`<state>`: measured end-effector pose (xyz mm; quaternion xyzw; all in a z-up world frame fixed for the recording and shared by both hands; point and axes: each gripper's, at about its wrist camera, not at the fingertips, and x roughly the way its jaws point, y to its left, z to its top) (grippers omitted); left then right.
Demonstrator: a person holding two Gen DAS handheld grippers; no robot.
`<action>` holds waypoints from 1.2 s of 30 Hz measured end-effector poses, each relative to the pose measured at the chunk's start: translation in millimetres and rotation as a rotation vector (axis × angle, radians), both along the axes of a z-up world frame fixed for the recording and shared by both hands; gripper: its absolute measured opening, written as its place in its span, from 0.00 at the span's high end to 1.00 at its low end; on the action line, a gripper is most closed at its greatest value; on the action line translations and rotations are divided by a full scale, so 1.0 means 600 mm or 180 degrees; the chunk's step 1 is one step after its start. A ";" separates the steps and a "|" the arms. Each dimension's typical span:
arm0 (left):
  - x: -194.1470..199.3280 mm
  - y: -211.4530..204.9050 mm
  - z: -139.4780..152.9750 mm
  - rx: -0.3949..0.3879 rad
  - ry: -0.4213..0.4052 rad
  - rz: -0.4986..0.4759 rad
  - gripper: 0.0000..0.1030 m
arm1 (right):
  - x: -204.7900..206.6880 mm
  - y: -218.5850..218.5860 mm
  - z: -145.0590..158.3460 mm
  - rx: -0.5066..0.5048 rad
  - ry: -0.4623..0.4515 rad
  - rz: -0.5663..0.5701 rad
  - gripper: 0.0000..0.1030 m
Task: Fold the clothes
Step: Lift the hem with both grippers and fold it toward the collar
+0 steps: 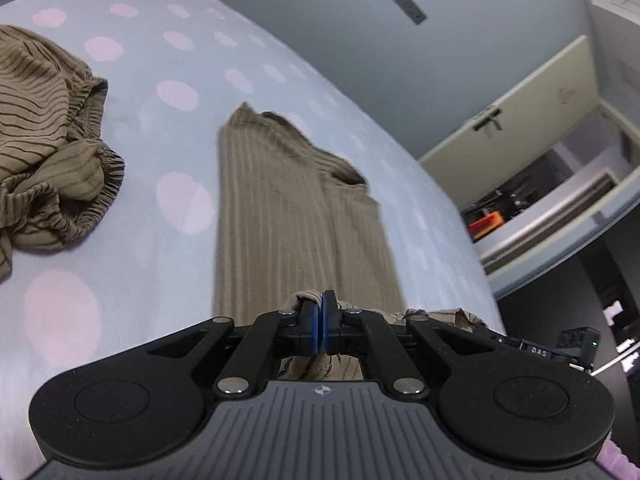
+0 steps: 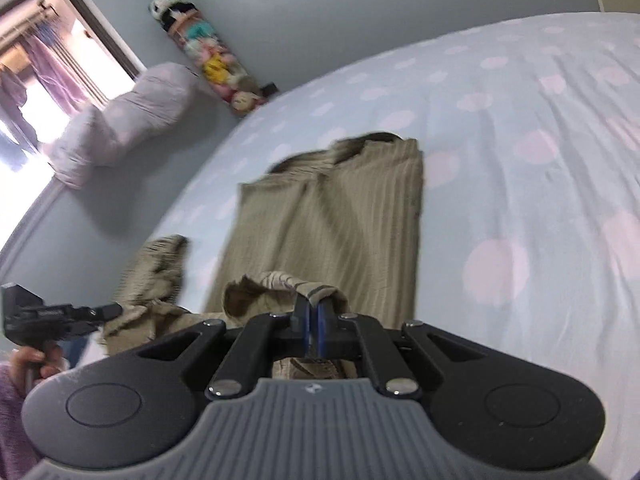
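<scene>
— So, biggest first?
— Bed (image 1: pixel 168 120), pale blue sheet with pink dots, filling most of both views.
— And on it?
— Tan striped trousers (image 1: pixel 288 216), laid long and narrow up the bed, far end blurred. Near end lifted off the sheet, pinched at two spots.
— Anything else in cloth?
— Second tan striped garment (image 1: pixel 44 136), crumpled, elastic edge showing, lying apart from the trousers at far left in the left wrist view.
— Off the bed?
— Open cupboard (image 1: pixel 552 184) beyond the bed's edge in the left view. In the right view, lilac bundle (image 2: pixel 124 116) by the window (image 2: pixel 44 72), row of soft toys (image 2: pixel 208 52) up the wall.
— Now the tools?
— Left gripper (image 1: pixel 322 300): blue pads pressed together, clamping a fold of the trousers' near edge. Right gripper (image 2: pixel 314 308): likewise closed, nipping a bunched striped hem of the same trousers.
— Apart or touching?
— Near each other, side by side along that near edge; not touching.
</scene>
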<state>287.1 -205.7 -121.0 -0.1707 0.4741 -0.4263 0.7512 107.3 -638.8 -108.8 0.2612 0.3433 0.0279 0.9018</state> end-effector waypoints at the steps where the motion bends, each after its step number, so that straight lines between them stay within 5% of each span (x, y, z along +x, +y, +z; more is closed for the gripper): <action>1: 0.007 -0.008 -0.011 0.0042 0.0010 -0.0001 1.00 | 0.010 0.001 -0.013 -0.0012 0.0044 0.0008 0.95; 7: 0.028 -0.039 -0.066 0.0299 0.0090 0.0004 0.99 | 0.054 0.014 -0.073 -0.0269 0.0303 0.0052 0.87; 10: 0.023 -0.033 -0.072 0.0360 0.0038 0.0064 0.82 | 0.039 0.026 -0.069 -0.0448 0.0255 -0.0015 0.66; 13: -0.004 -0.015 -0.055 0.0345 -0.0192 0.0180 0.59 | 0.017 0.041 -0.058 -0.0660 0.0150 -0.0101 0.58; 15: -0.024 -0.005 -0.044 0.0357 -0.0335 0.0240 0.55 | -0.002 0.057 -0.048 -0.0867 0.0072 -0.0165 0.56; 18: -0.059 0.009 -0.025 0.0445 -0.0520 0.0292 0.55 | -0.032 0.091 -0.036 -0.1219 -0.0021 -0.0126 0.57; 23: -0.126 0.022 -0.002 0.0616 -0.0785 0.0384 0.56 | -0.073 0.169 -0.040 -0.1670 -0.0042 0.0427 0.64; 33: -0.208 0.046 -0.041 0.0773 -0.0722 0.0341 0.57 | -0.078 0.300 -0.126 -0.3543 0.0166 0.1377 0.66; 35: -0.216 0.046 -0.046 0.0847 -0.0779 0.0280 0.57 | -0.070 0.305 -0.136 -0.3706 0.0196 0.1434 0.76; 36: -0.218 0.045 -0.049 0.0887 -0.0819 0.0251 0.57 | -0.067 0.305 -0.139 -0.3738 0.0211 0.1466 0.92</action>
